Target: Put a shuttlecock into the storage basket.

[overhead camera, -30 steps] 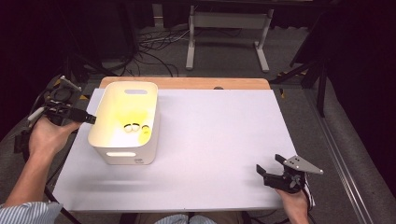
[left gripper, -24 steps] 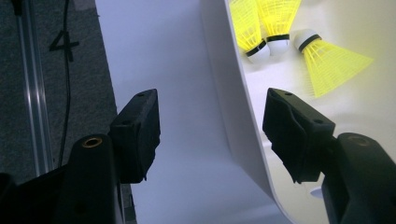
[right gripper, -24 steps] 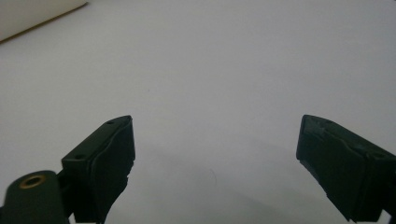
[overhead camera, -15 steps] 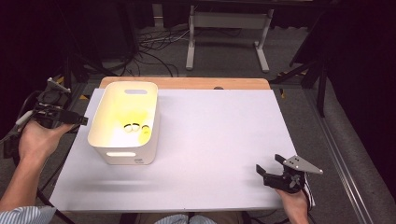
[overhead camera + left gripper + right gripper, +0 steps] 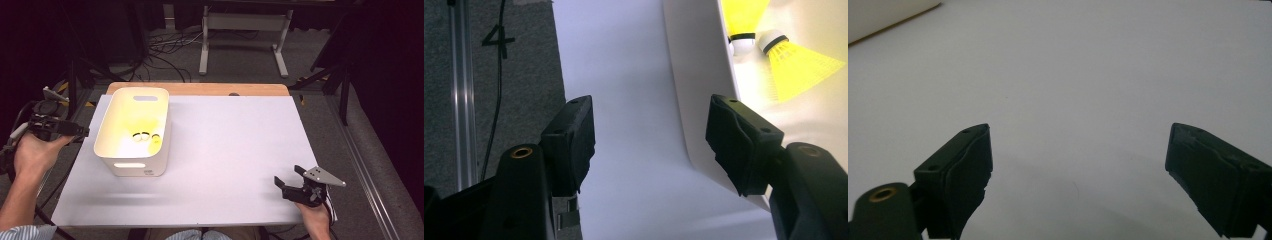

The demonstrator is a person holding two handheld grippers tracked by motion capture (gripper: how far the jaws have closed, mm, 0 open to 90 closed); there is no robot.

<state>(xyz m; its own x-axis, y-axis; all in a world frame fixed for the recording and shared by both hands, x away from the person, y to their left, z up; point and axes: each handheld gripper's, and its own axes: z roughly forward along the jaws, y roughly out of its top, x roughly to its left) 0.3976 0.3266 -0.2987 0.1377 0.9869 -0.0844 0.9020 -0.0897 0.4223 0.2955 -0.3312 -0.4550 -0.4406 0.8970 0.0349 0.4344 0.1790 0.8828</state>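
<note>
Left tool held off the desk's left edge, jaws released wide with nothing between them, pointing at the white bin just ahead. In the left gripper view, bin wall close beside one jaw, the other jaw over bare white surface near the dark floor. Yellow shuttlecocks lying inside the bin, beyond the wall from that tool. Right tool low near the desk's front right corner, released, jaws spread with nothing between them. Wide bare desk ahead of it and between it and the bin, well apart.
</note>
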